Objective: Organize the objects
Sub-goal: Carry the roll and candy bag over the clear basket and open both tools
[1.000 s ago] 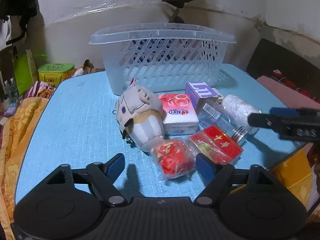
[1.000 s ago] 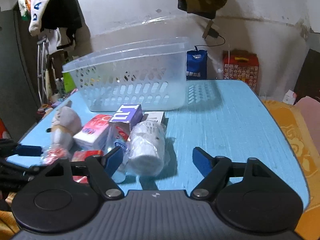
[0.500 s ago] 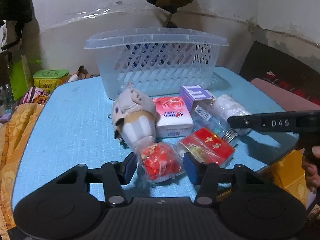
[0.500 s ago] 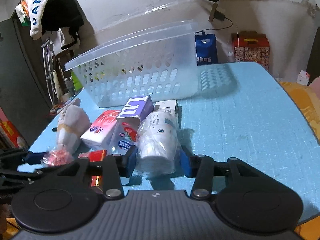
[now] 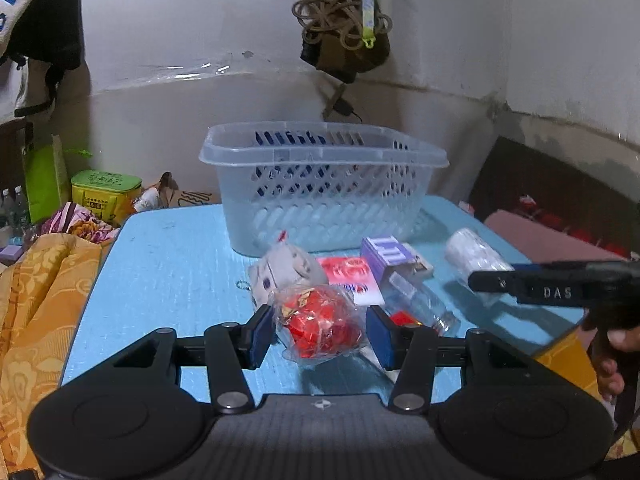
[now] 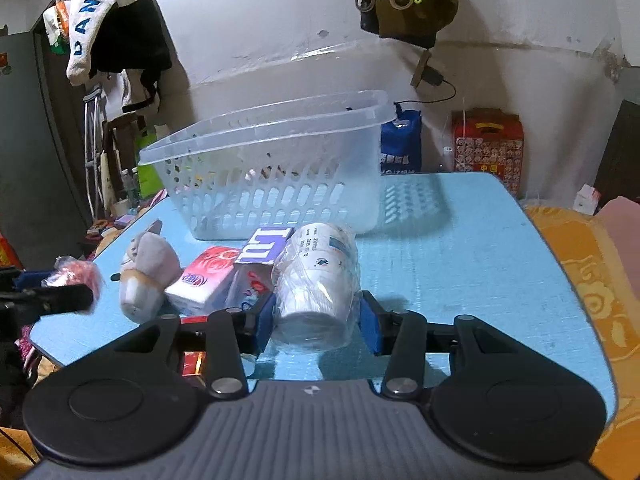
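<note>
My left gripper [image 5: 320, 334] is shut on a clear bag of red sweets [image 5: 320, 326], held just above the blue table [image 5: 168, 280]. Behind the bag lie a grey plush toy [image 5: 280, 270], a red-and-white tissue pack [image 5: 352, 276], a purple box [image 5: 386, 254], a clear bottle [image 5: 420, 304] and a red box [image 5: 404, 318]. My right gripper [image 6: 316, 328] is shut on a wrapped stack of paper cups [image 6: 316, 280]. An empty clear plastic basket [image 6: 272, 176] stands behind the pile. In the right wrist view the left gripper [image 6: 48, 300] shows at the far left with the bag of red sweets [image 6: 76, 274].
An orange blanket [image 5: 36, 320] and a green tin [image 5: 106, 192] lie past the table's left edge. A red gift box [image 6: 486, 144] and a blue bag [image 6: 400, 148] stand behind the table. A rope bundle [image 5: 344, 28] hangs on the wall. A hand [image 5: 616, 356] holds the right gripper.
Both grippers went from open to shut, the left on the bag of red sweets, the right on the wrapped cups. The left one then rose a little with the bag.
</note>
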Tool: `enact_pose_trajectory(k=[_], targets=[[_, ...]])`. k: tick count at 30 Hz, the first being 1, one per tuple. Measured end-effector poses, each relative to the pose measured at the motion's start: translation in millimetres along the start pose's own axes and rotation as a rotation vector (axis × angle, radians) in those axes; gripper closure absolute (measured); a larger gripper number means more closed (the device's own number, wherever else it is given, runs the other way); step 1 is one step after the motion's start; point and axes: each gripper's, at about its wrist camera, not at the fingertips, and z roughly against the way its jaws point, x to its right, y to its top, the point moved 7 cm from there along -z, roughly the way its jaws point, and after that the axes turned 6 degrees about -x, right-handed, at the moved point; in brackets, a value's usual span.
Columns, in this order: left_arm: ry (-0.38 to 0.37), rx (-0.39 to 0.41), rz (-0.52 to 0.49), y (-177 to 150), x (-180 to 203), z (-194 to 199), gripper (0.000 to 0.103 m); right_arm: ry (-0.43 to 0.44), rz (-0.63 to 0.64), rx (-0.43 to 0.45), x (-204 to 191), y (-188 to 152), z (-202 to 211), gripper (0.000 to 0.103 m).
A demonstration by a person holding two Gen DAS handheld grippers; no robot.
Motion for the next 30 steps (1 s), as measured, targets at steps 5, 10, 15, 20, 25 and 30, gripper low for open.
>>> enact_pose_trajectory(k=[5, 10, 15, 20, 25, 30], targets=[[-0.012, 0.052, 0.019, 9.3, -4.7, 11.9, 0.049, -0.01, 0.02, 0.061, -2.0, 10.9, 11.9, 0.055], [-0.025, 0.116, 0.055, 25.4, -13.1, 23.0, 0.049, -0.015, 0.067, 0.131, -10.7, 29.1, 24.0, 0.055], [-0.049, 0.173, 0.082, 51.0, -18.7, 26.9, 0.049, -0.052, 0.069, 0.217, -10.6, 61.0, 39.3, 0.055], [-0.051, 0.258, 0.11, 99.3, -26.1, 26.9, 0.049, -0.042, 0.082, 0.278, -19.0, 111.0, 38.2, 0.055], [-0.049, 0.216, 0.099, 153.7, -33.3, -12.5, 0.049, -0.032, 0.147, 0.181, -31.8, 150.8, -14.3, 0.055], [-0.018, 0.091, 0.135, 179.4, -53.4, -81.3, 0.049, -0.061, 0.178, 0.046, -30.7, 165.9, -74.7, 0.055]])
